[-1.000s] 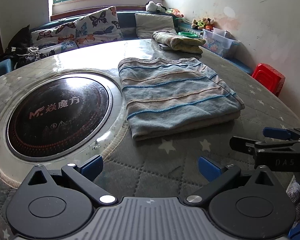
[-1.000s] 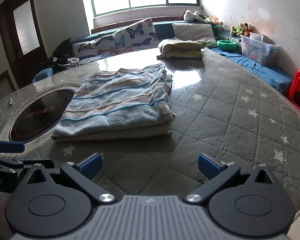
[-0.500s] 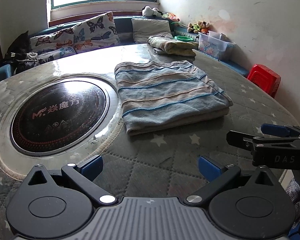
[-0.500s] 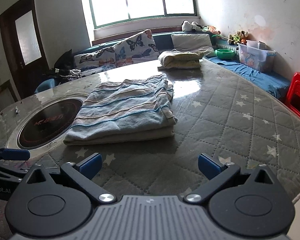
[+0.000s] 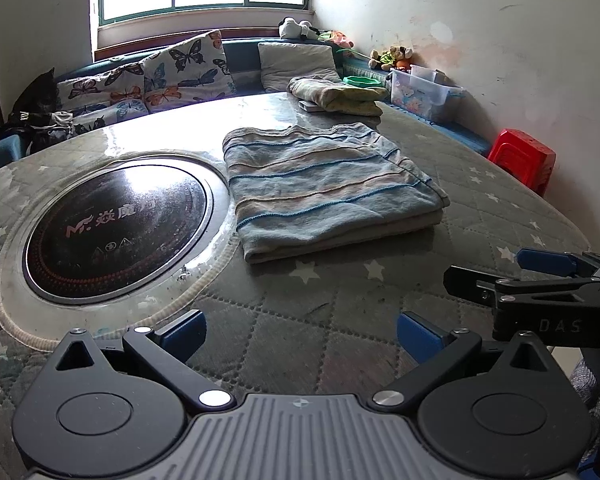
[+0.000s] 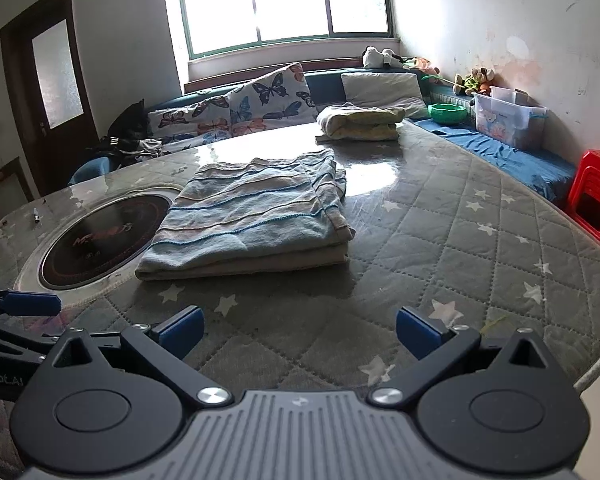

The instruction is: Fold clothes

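We see the striped garment (image 5: pixel 328 188) lying folded into a flat rectangle on the quilted, star-printed table cover (image 5: pixel 480 216), just to the right of the round black cooktop (image 5: pixel 116 224) set into the table. Its long axis runs away from us toward the window, with the blue and tan stripes crossing it from side to side; the thick folded edge faces us. A second folded cloth (image 6: pixel 360 122), pale yellow, sits at the far edge of the table, well apart from the first.

On the bench along the right wall, a clear plastic bin (image 6: pixel 508 120) holds something we cannot make out, and a green bowl (image 6: pixel 446 112) stands beside it.

Our left gripper (image 5: pixel 300 332) and right gripper (image 6: pixel 298 330) both hover near the table's front edge, jaws spread wide and holding nothing.
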Demonstrator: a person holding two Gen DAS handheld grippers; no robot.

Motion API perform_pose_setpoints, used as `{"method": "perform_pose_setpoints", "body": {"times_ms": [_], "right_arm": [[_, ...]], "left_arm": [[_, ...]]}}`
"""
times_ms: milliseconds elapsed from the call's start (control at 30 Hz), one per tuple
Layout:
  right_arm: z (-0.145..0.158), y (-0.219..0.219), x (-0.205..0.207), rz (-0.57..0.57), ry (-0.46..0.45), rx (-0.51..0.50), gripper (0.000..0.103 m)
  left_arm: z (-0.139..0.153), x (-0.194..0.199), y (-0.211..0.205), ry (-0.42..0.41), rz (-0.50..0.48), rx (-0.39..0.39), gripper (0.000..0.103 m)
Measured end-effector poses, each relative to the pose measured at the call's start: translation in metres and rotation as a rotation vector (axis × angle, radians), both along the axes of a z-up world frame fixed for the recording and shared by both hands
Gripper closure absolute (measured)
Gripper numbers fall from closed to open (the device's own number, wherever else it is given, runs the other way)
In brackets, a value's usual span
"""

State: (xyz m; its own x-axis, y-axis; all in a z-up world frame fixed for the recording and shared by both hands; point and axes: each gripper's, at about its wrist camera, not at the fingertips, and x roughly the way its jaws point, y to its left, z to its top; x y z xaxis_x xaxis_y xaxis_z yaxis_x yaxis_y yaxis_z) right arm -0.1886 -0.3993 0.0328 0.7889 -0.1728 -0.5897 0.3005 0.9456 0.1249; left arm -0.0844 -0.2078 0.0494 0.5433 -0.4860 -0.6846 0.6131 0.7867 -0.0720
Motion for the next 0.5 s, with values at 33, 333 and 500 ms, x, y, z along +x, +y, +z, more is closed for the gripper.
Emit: {"method": "perform_pose_setpoints", "body": {"times_ms": [33,333,500], "right_arm": [[-0.0001,0.0004,-0.0005,0.000,0.000,0.000,0.000],[-0.0010,0.0040,-0.0032,-0.001,0.001,0.001,0.000],[-0.0023,0.0033,-0.0021,-0.002,0.005,0.001,0.000]], "left_arm": [[-0.0003,-0.0005,0.0001,0.001,0.000,-0.001,0.000],[-0.0029,-0.0026,-0.0009,0.010,-0.007,-0.001,0.000],[-0.0035,-0.0005,-0.0019,0.015,-0.002,0.000,0.000]]}}
